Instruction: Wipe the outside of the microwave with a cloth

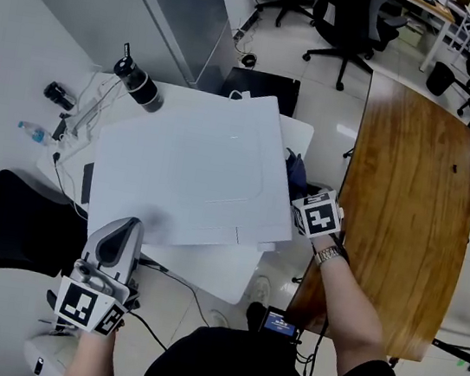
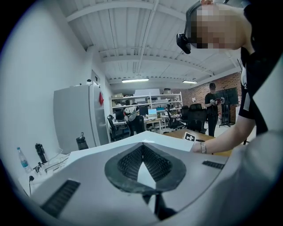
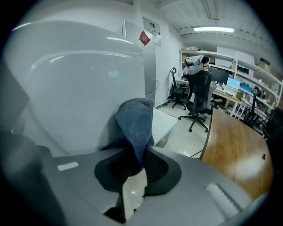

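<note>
R gripper point(image 3: 136, 164) clamped on blue cloth point(image 3: 135, 121), which lies against microwave point(image 1: 186, 167) right side wall. L gripper point(image 1: 126, 230) shut, empty, at its front-left corner.

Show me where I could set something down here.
The wooden table right of the microwave is almost wholly bare. The microwave's top is bare too, up to the black bottle at its far left corner. Crowded: cables and a water bottle left of it, and the right gripper with the blue cloth at its right side.
</note>
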{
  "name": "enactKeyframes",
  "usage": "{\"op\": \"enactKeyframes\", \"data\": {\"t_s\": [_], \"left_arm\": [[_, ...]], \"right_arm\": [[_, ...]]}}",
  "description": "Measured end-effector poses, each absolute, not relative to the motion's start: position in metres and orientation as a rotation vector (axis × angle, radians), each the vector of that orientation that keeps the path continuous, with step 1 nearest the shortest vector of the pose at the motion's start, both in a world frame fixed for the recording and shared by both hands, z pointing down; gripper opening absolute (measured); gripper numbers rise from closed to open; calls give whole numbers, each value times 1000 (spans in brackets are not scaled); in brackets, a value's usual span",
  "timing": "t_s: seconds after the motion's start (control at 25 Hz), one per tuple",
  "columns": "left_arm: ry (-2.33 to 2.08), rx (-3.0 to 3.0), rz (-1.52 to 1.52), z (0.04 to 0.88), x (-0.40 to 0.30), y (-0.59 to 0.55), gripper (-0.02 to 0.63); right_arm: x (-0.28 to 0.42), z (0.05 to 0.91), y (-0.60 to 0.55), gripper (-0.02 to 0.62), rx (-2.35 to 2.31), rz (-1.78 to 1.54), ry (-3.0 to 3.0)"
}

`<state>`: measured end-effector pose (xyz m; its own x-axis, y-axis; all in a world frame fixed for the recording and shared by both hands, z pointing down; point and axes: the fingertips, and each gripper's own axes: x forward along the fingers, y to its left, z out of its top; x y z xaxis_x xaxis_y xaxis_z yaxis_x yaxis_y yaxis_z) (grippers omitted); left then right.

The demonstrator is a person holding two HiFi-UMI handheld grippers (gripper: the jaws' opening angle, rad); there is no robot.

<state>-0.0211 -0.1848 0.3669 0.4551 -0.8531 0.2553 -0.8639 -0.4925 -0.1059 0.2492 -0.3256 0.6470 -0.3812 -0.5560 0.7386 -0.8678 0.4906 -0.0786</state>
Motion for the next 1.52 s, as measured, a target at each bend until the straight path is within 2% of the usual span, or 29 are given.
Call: {"op": "enactKeyframes", "data": {"t_s": [0.56,1.0,1.28,1.52], "left_arm": [[-1532,2693,255,353,-55,-144,5],[-1491,2727,163,346,-89,-84,5],[-1478,2726,139,353,-112,-47,5],[-1486,2710,130,360,-130,-18,5]], "right_arm": [[287,580,-264,44,1373,530,-2002],[284,512,-169,44,1504,437,-1976],[246,483,-102,44,1513,395,-2032],[172,474,-58,44,1392,355,-2146]]}}
